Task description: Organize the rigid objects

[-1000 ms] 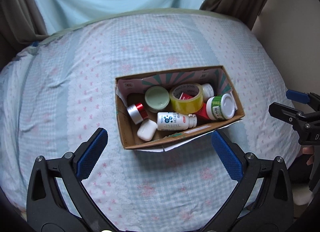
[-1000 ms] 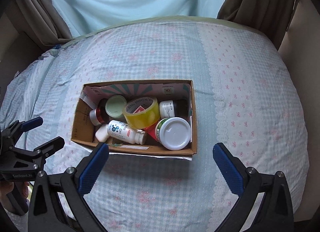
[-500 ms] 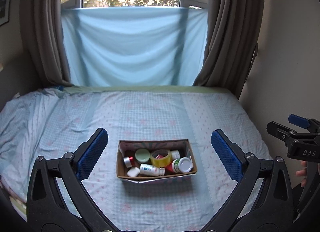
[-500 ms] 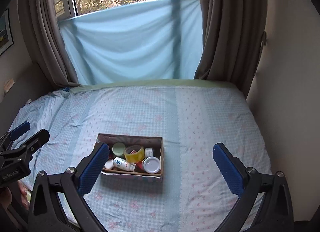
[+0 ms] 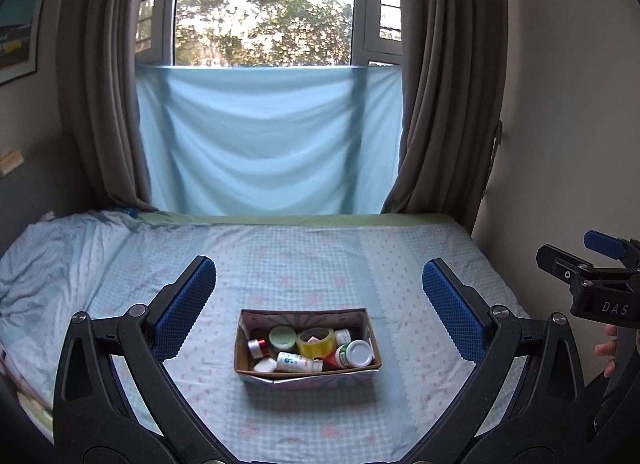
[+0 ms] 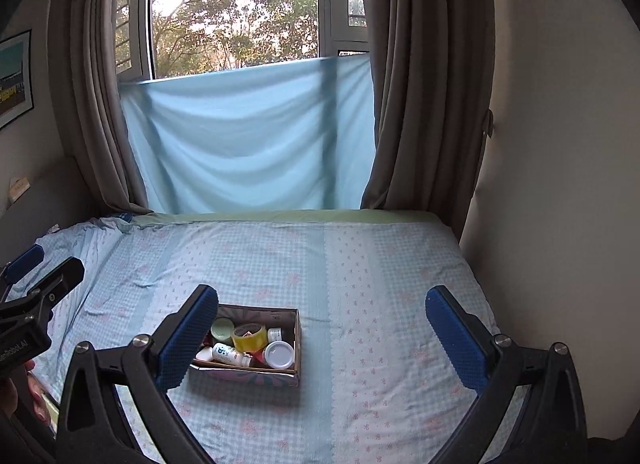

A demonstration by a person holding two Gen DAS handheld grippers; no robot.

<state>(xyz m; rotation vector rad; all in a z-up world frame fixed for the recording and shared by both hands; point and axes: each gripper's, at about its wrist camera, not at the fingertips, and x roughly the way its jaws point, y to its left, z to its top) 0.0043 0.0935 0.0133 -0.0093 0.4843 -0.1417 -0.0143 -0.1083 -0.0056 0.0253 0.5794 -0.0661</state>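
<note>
**Both grippers held wide above the box on the bed**

While we hold our left gripper [image 5: 319, 308] with its two fingers spread wide and gripping nothing, its blue pads [image 5: 185, 306] show a fine knurled texture on black hinged arms. Our right gripper [image 6: 322, 334] is just as wide and just as bare, with the same two ribbed blue pads [image 6: 454, 332].

Between the left fingers, at six o'clock on the bed, sits one rectangular cardboard box [image 5: 306, 374] with a patterned lining. Inside we count seven rigid things: one yellow tape roll [image 5: 315, 342], one round pale green lid [image 5: 282, 338], one white-capped jar [image 5: 355, 354] at three o'clock, one white bottle [image 5: 298, 362] lying flat, one small red and silver cylinder [image 5: 256, 346], one smooth white case [image 5: 265, 365] and one small white-topped pot [image 5: 342, 336].

Beneath lies one checked blue sheet [image 5: 400, 264], soft and rumpled at nine o'clock. At twelve o'clock hangs one plain blue cloth [image 5: 264, 136] between two pleated brown curtains [image 5: 444, 84].
</note>
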